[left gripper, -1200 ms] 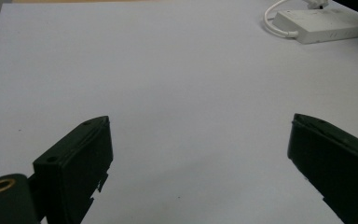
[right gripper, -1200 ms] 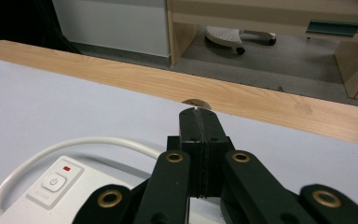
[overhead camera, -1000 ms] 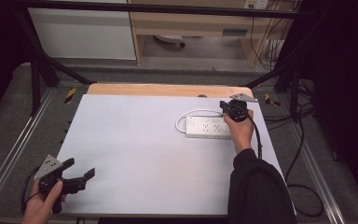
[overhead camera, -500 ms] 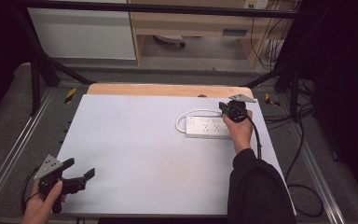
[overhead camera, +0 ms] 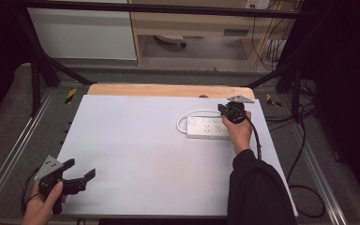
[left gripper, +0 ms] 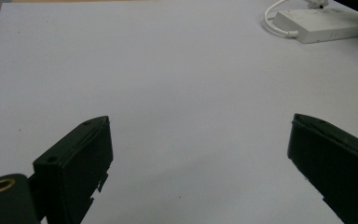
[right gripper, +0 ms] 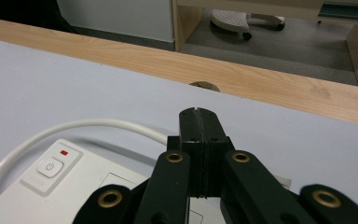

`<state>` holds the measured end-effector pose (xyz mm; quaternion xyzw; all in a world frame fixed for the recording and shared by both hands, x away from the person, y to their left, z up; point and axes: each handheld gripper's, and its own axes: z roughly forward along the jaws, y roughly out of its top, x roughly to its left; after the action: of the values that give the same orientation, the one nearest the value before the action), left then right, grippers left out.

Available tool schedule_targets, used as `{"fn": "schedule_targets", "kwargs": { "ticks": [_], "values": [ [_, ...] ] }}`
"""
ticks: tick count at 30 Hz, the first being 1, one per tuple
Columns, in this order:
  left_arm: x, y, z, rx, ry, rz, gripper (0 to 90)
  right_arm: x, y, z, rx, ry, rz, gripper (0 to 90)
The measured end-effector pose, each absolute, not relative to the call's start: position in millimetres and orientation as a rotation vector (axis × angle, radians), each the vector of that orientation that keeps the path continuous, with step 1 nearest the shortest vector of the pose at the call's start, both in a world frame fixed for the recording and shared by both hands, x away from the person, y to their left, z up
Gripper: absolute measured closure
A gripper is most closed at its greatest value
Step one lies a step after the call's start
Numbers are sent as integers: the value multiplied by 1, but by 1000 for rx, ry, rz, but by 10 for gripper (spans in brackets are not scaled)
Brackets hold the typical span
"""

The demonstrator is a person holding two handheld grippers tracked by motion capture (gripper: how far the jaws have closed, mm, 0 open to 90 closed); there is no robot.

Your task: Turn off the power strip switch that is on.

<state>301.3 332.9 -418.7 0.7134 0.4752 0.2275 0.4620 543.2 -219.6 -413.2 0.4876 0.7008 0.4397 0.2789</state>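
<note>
- High view: a white power strip (overhead camera: 208, 127) lies flat on the white table (overhead camera: 136, 154), far right of centre, with its cord (overhead camera: 190, 116) looping off its left end. The right gripper (overhead camera: 225, 110) hovers over the strip's right end, just above or touching it; I cannot tell which. The right hand (overhead camera: 238, 130) reaches forward along the table's right side, probably because the strip is the thing being worked on. The left gripper (overhead camera: 81, 174) sits at the near left corner, well apart from the strip, jaws spread and holding nothing; it looks parked out of the way.
- Left gripper view: the two jaws stand wide apart over bare table. The strip (left gripper: 324, 25) shows far off at the top right, so this hand has no part in handling it at this moment.
- Right gripper view: the jaws are pressed together with nothing between them, pointing toward the wooden edge (right gripper: 261, 79). The strip's switch (right gripper: 51, 166) lies below and to the left. Closed jaws suit poking or pressing rather than grasping, I would judge.
</note>
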Motion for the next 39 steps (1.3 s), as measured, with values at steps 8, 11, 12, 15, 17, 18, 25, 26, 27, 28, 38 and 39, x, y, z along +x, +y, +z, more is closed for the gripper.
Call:
{"fn": "schedule_targets", "kwargs": {
  "ticks": [8,11,12,15,17,18,25,26,27,28,38,39],
  "values": [
    [301,333,-419,1757,1169,558,65,545,-219,-416,1311,1896,1167,900],
    [301,333,-419,1756,1168,558,66,545,-218,-417,1314,1898,1168,900],
    [301,333,-419,1756,1169,558,66,545,-218,-417,1313,1898,1168,900],
    [301,333,-419,1755,1168,558,66,545,-217,-417,1314,1900,1166,900],
    [301,333,-419,1756,1168,558,66,545,-218,-418,1315,1902,1165,900],
    [301,333,-419,1756,1167,558,66,545,-218,-418,1310,1905,1162,900],
    [301,333,-419,1756,1167,558,66,546,-218,-419,1309,1908,1159,900],
    [301,333,-419,1756,1168,558,66,546,-218,-419,1311,1909,1159,900],
    [301,333,-419,1756,1167,558,66,546,-218,-419,1315,1911,1158,900],
    [301,333,-419,1756,1167,558,66,546,-218,-419,1315,1913,1157,900],
    [301,333,-419,1756,1166,559,66,546,-212,-425,1316,1934,1152,900],
    [301,333,-419,1756,1166,559,66,545,-212,-425,1313,1940,1151,900]
  ]
}}
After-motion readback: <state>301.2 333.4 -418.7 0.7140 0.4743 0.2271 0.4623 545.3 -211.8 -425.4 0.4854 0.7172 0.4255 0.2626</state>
